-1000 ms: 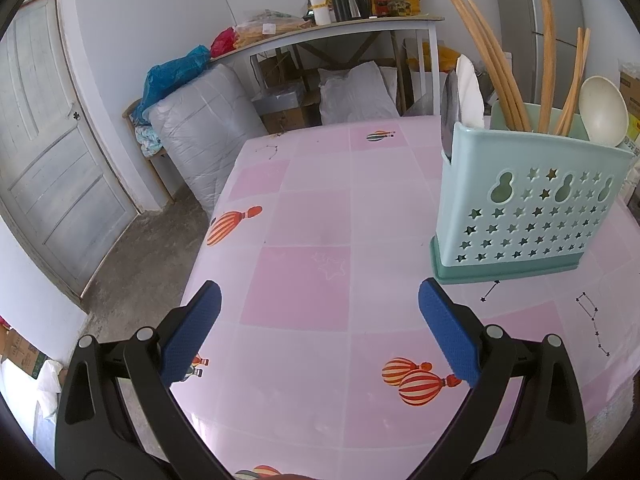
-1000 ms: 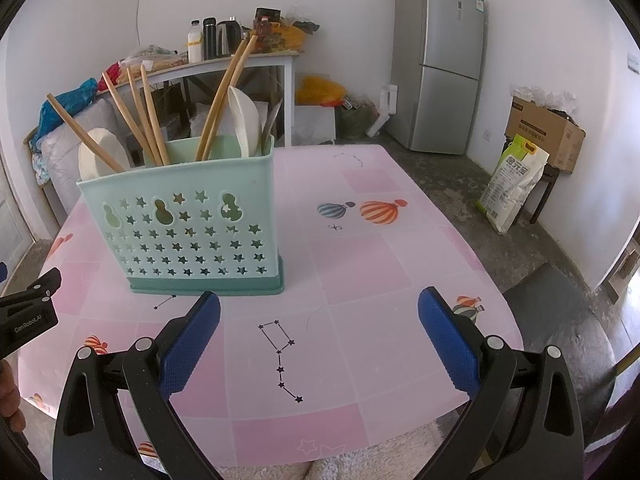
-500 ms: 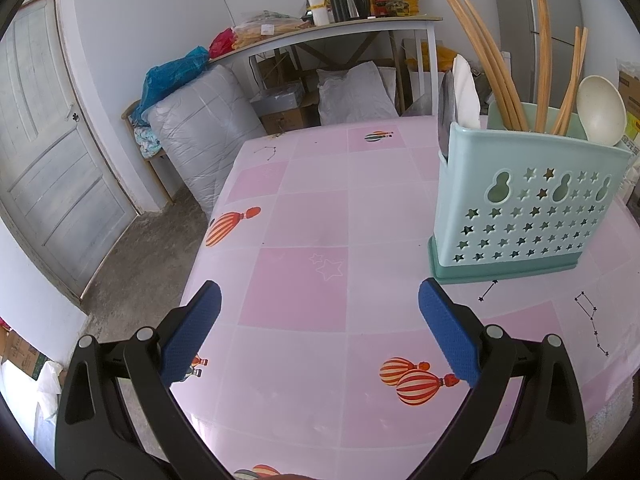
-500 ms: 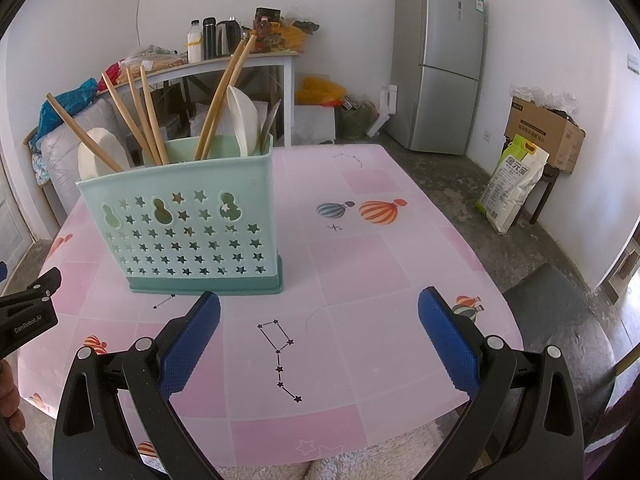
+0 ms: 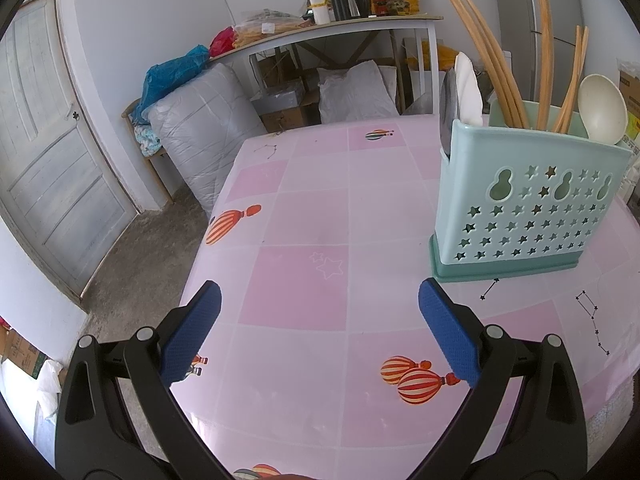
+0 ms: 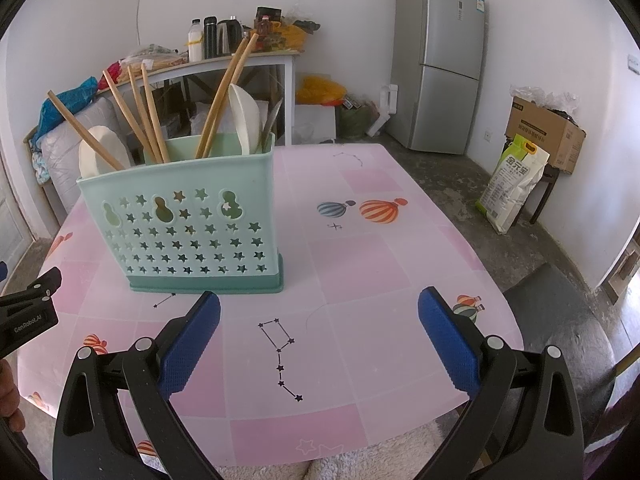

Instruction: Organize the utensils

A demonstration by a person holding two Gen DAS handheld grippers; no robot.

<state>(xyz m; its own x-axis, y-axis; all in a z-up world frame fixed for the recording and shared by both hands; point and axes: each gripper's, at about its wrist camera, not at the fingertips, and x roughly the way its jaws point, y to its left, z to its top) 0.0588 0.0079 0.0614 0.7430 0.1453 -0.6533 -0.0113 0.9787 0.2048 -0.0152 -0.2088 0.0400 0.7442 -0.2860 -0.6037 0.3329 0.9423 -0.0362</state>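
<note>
Grippers, left and right, hover wide-jawed above table.

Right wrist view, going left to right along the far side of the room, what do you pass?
Cluttered side table → yellow bag → refrigerator → cardboard box.

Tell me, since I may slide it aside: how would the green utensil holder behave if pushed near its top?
The utensil holder looks like thin perforated plastic, so probably light. Tall chopsticks and spoons raise its weight, so it may tip; pushing near the base seems safer.
</note>
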